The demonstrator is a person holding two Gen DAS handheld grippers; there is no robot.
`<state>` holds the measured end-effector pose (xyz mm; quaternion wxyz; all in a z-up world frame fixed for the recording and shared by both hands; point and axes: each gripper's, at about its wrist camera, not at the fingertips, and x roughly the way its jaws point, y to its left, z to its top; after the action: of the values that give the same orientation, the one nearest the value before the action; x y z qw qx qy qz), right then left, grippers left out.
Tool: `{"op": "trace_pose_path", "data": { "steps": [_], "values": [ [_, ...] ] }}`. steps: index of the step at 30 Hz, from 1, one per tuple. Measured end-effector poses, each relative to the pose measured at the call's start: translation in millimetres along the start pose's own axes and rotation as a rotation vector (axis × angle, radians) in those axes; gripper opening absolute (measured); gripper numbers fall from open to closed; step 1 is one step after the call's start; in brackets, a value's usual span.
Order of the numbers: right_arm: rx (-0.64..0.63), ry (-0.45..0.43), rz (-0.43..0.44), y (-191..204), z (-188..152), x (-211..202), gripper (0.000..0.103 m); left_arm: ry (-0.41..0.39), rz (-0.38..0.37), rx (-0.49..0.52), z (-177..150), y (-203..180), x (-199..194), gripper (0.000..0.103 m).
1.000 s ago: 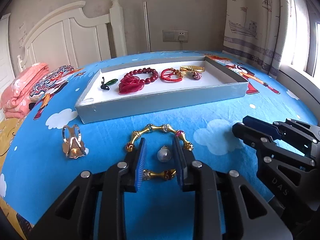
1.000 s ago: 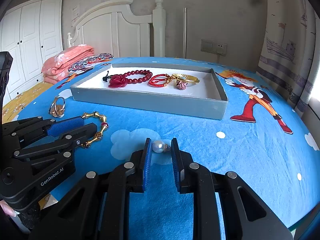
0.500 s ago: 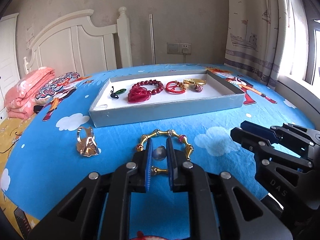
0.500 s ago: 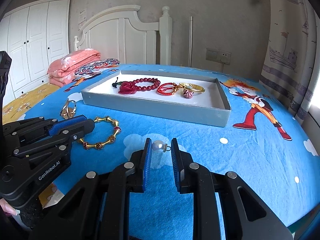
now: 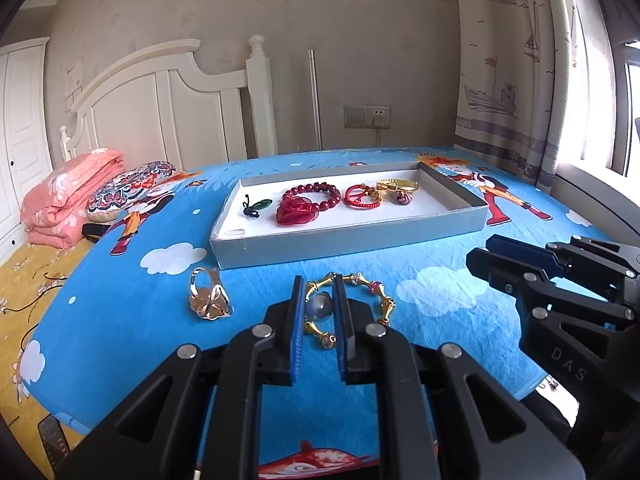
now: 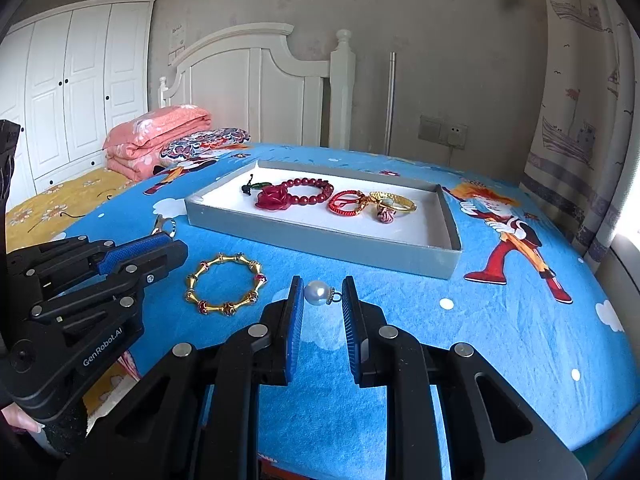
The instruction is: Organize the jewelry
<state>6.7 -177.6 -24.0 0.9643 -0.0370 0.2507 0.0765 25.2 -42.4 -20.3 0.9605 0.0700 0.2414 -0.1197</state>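
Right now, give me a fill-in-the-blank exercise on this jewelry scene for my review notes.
The left claw is ___ on a round grey pearl.
The gold bamboo-link bracelet lies ___ the shallow grey cardboard tray.
The dark red bead bracelet lies ___ that tray.
Missing: shut; outside; inside.

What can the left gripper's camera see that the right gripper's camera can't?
Only the left wrist view shows the grey pearl pinched in the left gripper, and the whole gold flower ring. The right view catches just the ring's edge. Only the right wrist view shows the white pearl held in the right gripper. Both show the gold bracelet lying on the blue bedspread and the grey tray with jewelry in it.
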Motion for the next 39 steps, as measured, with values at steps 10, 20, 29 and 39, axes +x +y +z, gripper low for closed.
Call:
{"op": "trace_pose_path", "data": {
  "steps": [10, 20, 29, 39],
  "values": [
    [0.011, 0.0, -0.03, -10, 45, 27, 0.02, 0.018, -0.024, -0.013, 47, 6, 26, 0.013],
    [0.044, 0.038, -0.039, -27, 73, 66, 0.02, 0.071, -0.034, -0.053, 96, 22, 78, 0.013],
    [0.084, 0.088, -0.045, -45, 96, 109, 0.02, 0.138, 0.003, -0.067, 125, 22, 137, 0.013],
    [0.145, 0.171, -0.078, -64, 101, 154, 0.021, 0.241, 0.031, -0.122, 133, 30, 184, 0.015]
  ]
}}
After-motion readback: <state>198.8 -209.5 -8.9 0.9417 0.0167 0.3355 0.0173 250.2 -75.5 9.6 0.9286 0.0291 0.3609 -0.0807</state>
